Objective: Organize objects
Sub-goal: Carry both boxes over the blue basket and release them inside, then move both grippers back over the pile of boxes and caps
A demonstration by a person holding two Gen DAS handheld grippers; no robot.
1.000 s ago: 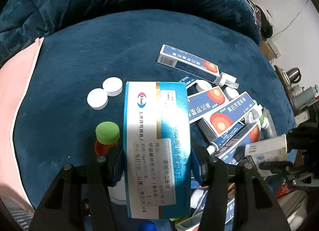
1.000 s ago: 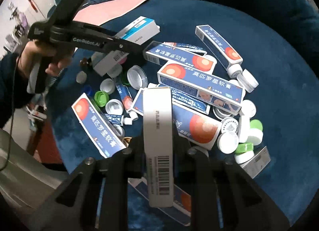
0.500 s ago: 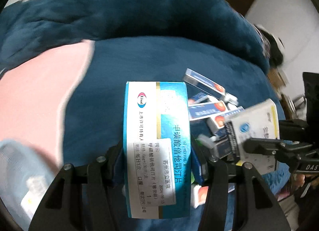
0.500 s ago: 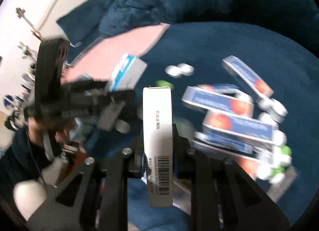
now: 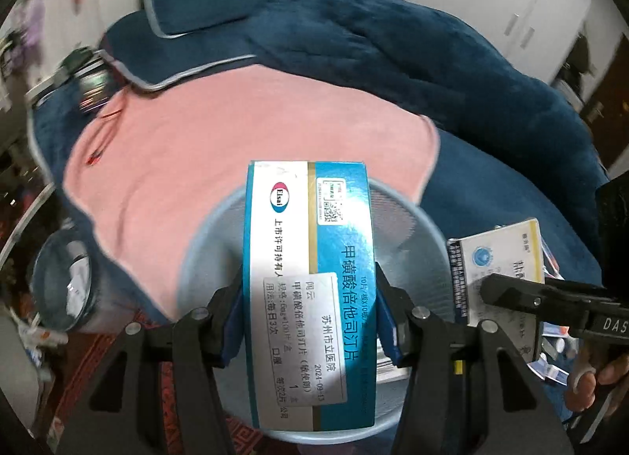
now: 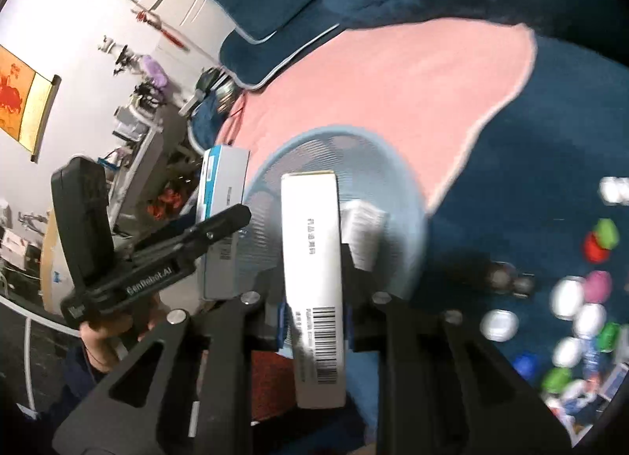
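The left gripper (image 5: 306, 317) squeezes a blue and white medicine box (image 5: 306, 258) by its two sides. The box hangs right over a light blue mesh basket (image 5: 416, 242) (round, with a thin rim). The right gripper (image 6: 314, 290) has a thin white box (image 6: 312, 258) between its fingers, and its jaws are starting to open. That box is over the same basket too. The basket sits on a pink blanket (image 5: 196, 148) beside a dark blue cover (image 5: 491, 195). Small caps (image 6: 570, 309) lie on the blue part.
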